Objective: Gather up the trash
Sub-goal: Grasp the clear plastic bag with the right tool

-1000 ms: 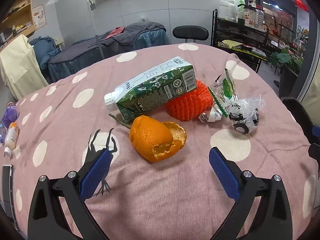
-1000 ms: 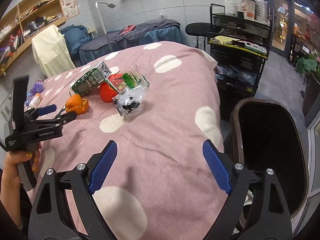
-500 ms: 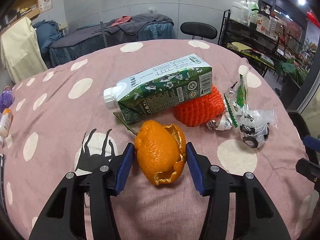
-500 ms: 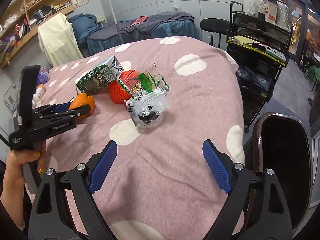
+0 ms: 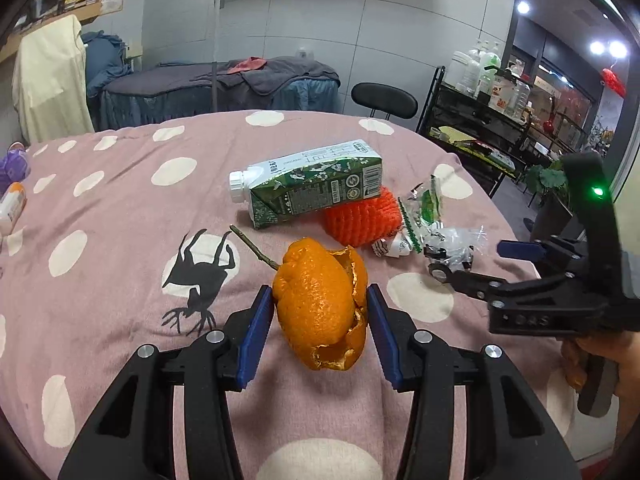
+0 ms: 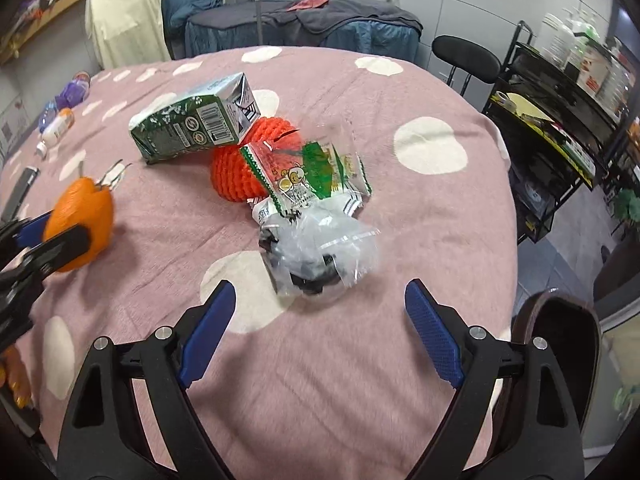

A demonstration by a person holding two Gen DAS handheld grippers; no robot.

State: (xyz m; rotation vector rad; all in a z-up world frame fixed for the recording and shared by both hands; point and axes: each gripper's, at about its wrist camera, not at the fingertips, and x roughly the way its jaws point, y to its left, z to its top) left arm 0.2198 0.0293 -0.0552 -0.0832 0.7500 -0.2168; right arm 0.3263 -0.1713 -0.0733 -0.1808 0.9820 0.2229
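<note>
My left gripper (image 5: 320, 312) is shut on an orange peel (image 5: 322, 304), lifted slightly above the pink dotted tablecloth (image 5: 120, 280); the peel also shows in the right wrist view (image 6: 80, 220). Behind it lie a green milk carton (image 5: 308, 184), a red foam fruit net (image 5: 360, 216), a green snack wrapper (image 6: 312, 176) and a crumpled clear plastic bag (image 6: 320, 256). My right gripper (image 6: 320, 328) is open and empty, just in front of the clear bag; it also shows in the left wrist view (image 5: 476, 264).
A dark bin (image 6: 560, 344) stands off the table's right edge. Small bottles (image 6: 60, 124) lie at the table's far left. A black chair (image 5: 384, 98) and a metal shelf rack (image 5: 480, 128) stand behind the table.
My left gripper closed on the orange peel and raised it. My right gripper moved forward toward the clear plastic bag, still open.
</note>
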